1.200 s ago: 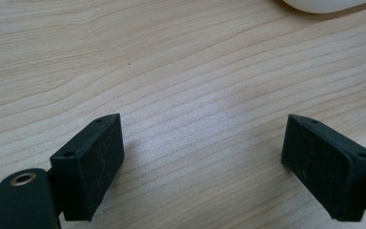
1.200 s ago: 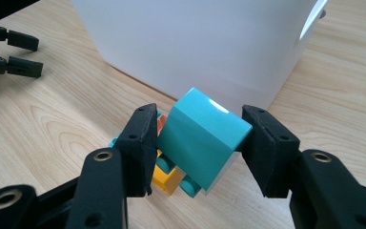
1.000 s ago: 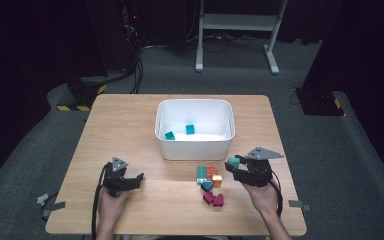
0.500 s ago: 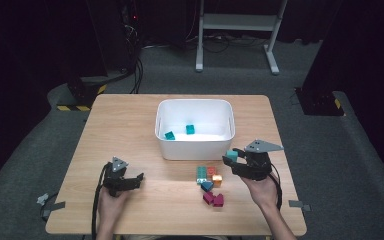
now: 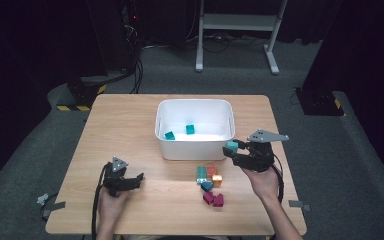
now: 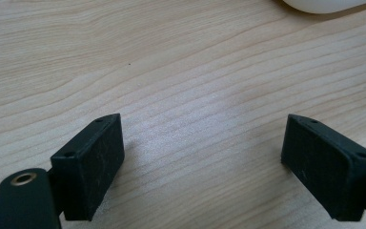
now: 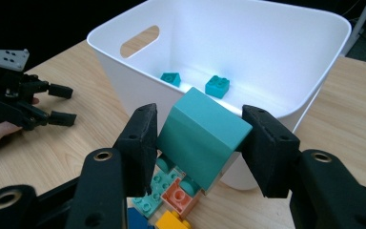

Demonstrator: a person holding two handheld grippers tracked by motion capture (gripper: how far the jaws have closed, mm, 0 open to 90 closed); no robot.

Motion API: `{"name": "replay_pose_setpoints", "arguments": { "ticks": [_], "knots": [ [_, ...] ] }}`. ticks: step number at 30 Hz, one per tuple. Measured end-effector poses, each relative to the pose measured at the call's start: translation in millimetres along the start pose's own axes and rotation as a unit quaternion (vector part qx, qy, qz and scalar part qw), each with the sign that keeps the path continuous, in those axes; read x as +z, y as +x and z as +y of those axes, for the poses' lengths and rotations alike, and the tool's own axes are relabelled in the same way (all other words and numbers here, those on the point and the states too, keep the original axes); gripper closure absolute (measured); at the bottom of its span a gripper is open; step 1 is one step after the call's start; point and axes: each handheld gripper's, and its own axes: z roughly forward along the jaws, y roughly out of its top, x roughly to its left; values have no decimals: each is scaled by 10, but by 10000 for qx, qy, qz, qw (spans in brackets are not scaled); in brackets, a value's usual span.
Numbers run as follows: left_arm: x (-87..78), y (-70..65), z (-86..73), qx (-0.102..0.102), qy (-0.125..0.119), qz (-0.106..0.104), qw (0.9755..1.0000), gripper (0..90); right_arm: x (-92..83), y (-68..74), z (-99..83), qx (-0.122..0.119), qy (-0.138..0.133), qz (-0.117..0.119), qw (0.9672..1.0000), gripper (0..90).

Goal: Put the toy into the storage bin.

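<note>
Teal block (image 7: 201,138) in right gripper (image 7: 198,138), now higher

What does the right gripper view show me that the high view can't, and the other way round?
Right gripper view alone: the right gripper's pads pressing both sides of the teal block, and the bin's handle slot.
High view alone: the whole table, the two magenta blocks, the person's forearms.
Both: the white bin holding two teal blocks, the loose pile, the left gripper.

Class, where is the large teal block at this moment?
The large teal block is clamped in the right gripper, held above the table beside the white bin's right front corner, over the loose bricks.
</note>
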Motion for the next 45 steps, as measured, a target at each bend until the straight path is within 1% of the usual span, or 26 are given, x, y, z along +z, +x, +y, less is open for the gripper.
{"name": "replay_pose_setpoints", "arguments": {
  "ticks": [3, 7, 12, 16, 22, 24, 27, 31, 36, 43, 45],
  "knots": [
    [0, 0, 0, 2, 1, 1, 10000, 145, -6, 3, 66, -17, -28, 25, 10000, 488],
    [0, 0, 0, 1, 1, 2, 10000, 145, 11, -30, 141, 37, -54, 48, 10000, 488],
    [0, 0, 0, 0, 0, 1, 10000, 145, 55, -61, 221, 88, -58, 61, 9999, 488],
    [0, 0, 0, 1, 1, 3, 10000, 145, 87, -70, 280, 76, -72, 48, 9999, 488],
    [0, 0, 0, 1, 1, 4, 10000, 145, 143, -118, 374, 111, -170, 36, 9998, 487],
    [0, 0, 0, 0, 0, 4, 10000, 145, 173, -138, 400, 176, -121, 42, 9998, 487],
    [0, -1, 0, 0, 0, 4, 10000, 145, 216, -158, 453, 160, -84, 7, 9998, 487],
    [0, 0, 0, 0, 0, 2, 10000, 145, 280, -182, 526, 150, 40, -43, 9999, 487],
    [0, 0, 0, 1, 1, 3, 10000, 146, 349, -194, 610, 126, 79, -103, 9998, 487],
    [0, 0, 0, -2, 1, 2, 10000, 145, 491, -246, 704, 168, 238, -238, 9993, 486],
    [0, 0, 0, 0, 0, 3, 10000, 146, 526, -256, 716, 176, 233, -265, 9992, 486]
  ]
}}
